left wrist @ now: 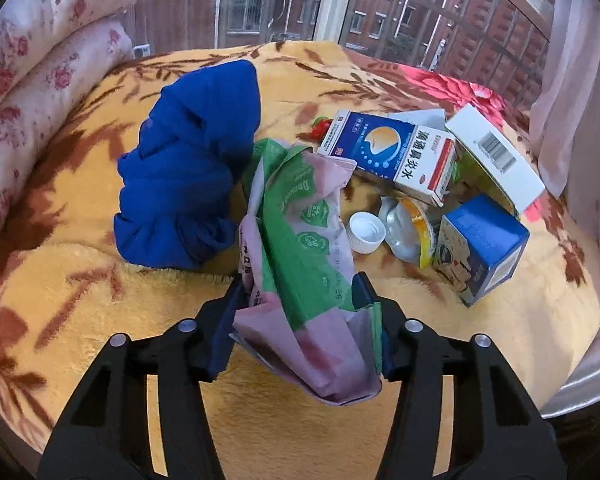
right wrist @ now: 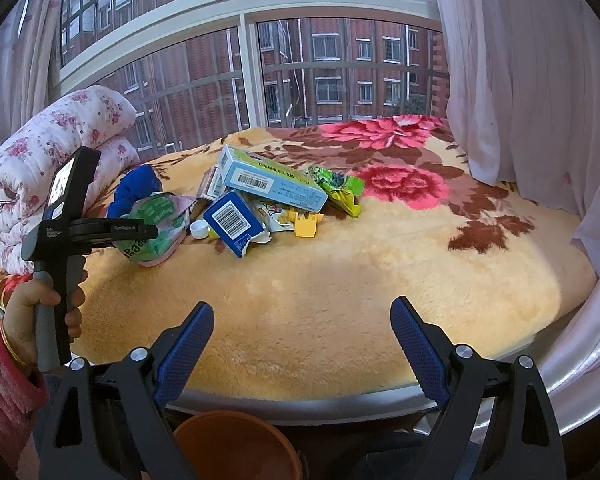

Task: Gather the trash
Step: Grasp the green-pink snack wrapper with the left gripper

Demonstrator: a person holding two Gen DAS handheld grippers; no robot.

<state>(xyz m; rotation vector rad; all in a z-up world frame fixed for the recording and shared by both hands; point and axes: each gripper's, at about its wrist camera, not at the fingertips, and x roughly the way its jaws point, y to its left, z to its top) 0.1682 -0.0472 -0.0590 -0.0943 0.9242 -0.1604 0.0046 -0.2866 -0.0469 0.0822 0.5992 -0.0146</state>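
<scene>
My left gripper (left wrist: 300,292) is shut on a green and pink plastic wrapper (left wrist: 304,248), held above the yellow blanket; the wrapper also shows in the right wrist view (right wrist: 156,220). Beyond it lies a trash pile: a blue and white medicine box (left wrist: 388,152), a white barcode box (left wrist: 496,156), a small blue carton (left wrist: 480,248), a white bottle cap (left wrist: 366,232) and a crushed foil cup (left wrist: 408,228). My right gripper (right wrist: 302,336) is open and empty, low at the bed's front edge, well short of the pile (right wrist: 260,196).
A blue cloth (left wrist: 188,168) lies left of the wrapper. Folded floral quilts (left wrist: 32,80) sit at the left. A brown bucket (right wrist: 236,448) stands below the bed edge under my right gripper. Curtains (right wrist: 540,80) hang at the right, with a window behind.
</scene>
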